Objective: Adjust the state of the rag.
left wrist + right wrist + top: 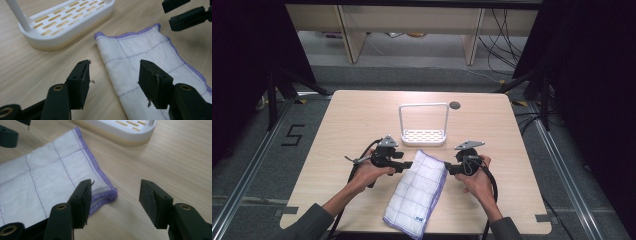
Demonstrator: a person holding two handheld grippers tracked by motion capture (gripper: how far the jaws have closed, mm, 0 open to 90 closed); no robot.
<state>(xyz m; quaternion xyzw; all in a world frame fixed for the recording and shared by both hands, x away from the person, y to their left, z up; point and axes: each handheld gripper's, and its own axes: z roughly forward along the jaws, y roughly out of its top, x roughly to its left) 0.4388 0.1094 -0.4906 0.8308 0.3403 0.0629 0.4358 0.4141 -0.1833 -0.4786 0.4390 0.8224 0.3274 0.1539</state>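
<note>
Cloth (417,192), white with a thin purple grid and purple edging, lies folded into a long strip at the lower centre of the high view, running from mid-frame toward the bottom edge of the bench (352,115). We hold the left gripper (408,164) at the strip's upper left edge; in the left gripper view its jaws stand released, one over bare wood, the other over the cloth (140,57). We hold the right gripper (448,167) at the strip's upper right corner; in the right gripper view its jaws are also released, straddling the folded purple corner of the cloth (50,177). Just above the cloth in the high view stands a white slotted rack (423,136) with a tall loop frame.
</note>
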